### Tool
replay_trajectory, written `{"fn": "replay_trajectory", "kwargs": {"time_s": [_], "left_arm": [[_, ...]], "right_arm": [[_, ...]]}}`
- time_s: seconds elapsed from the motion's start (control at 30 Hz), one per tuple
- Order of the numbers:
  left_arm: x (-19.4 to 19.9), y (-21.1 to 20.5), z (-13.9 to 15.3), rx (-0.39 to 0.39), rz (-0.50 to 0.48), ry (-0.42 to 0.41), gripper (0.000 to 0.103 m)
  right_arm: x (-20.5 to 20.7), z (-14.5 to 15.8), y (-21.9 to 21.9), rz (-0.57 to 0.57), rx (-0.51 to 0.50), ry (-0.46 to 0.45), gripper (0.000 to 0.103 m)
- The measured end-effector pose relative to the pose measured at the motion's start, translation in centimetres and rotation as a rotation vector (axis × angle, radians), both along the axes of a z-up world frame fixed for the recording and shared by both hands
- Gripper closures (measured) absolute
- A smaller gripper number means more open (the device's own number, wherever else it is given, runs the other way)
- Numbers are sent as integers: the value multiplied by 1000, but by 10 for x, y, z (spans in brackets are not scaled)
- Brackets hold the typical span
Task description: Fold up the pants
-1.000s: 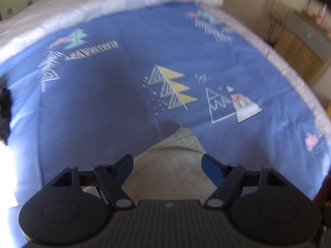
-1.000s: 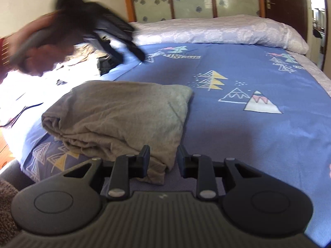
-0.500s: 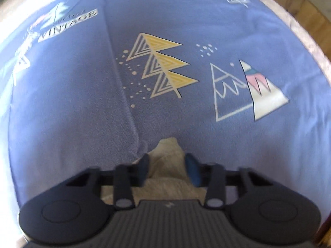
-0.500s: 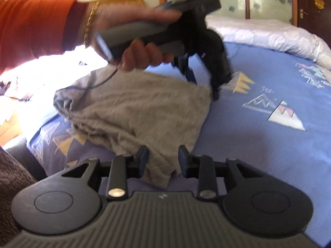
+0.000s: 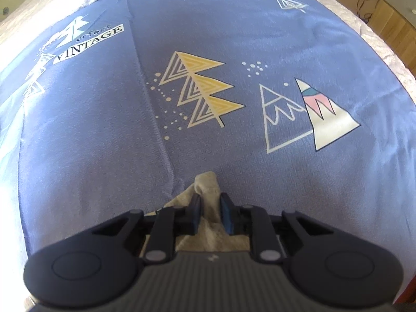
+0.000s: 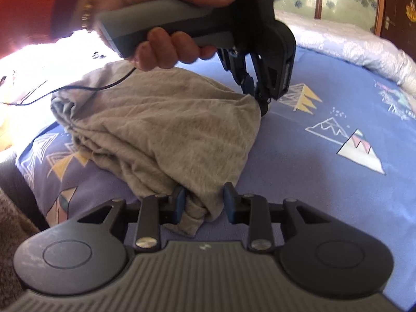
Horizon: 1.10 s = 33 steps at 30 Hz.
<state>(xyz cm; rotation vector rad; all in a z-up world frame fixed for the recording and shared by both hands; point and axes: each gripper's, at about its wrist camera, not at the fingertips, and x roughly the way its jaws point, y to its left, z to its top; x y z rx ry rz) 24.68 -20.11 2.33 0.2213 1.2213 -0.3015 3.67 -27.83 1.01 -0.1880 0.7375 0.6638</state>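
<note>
Item: beige-grey pants (image 6: 166, 130), folded into a thick, rumpled bundle, lying on the near-left part of a blue bedsheet (image 5: 234, 26) printed with yellow pine trees, outlined mountains and a "VINTAGE" label. Position relative to the tongs: the bundle spans between the two grippers, its far corner at the left one and its near corner at the right one. Left gripper (image 5: 210, 212): seen from its own camera, the blue-padded fingers (image 5: 225, 215) stand close together with a pinched peak of pants fabric rising between them and poking out just beyond the tips; they are clamped on that corner. In the right wrist view the same left gripper (image 6: 260, 98) angles down from above onto the far right corner of the bundle, held by the person's left hand (image 6: 166, 26), which wears an orange sleeve and a gold bracelet; a thin black cable trails from the handle over the cloth. Right gripper (image 6: 204, 202): fingers set moderately apart, straddling the hanging near corner of the pants; the left pad touches or nearly touches the cloth, the right pad stands just beside it with a sliver of sheet showing, so no firm pinch is visible. Surroundings: a pale quilted bedcover (image 6: 351, 41) along the far edge of the bed.
</note>
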Motion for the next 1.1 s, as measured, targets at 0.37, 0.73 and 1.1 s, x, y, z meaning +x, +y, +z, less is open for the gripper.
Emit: {"fn": "replay_trajectory", "kwargs": {"time_s": [0.37,0.73,1.1], "left_arm": [[6,9,-4,-81,94,27,90],[-43,35,48,-202,12,-102,67],[-130,122,17,-349,160,-48,65]], "right_arm": [[-46,12,5,76,-51,25,94],[-49,24,-24,-68,221,107,96],[2,33,-24,-345,352,119,95]]}}
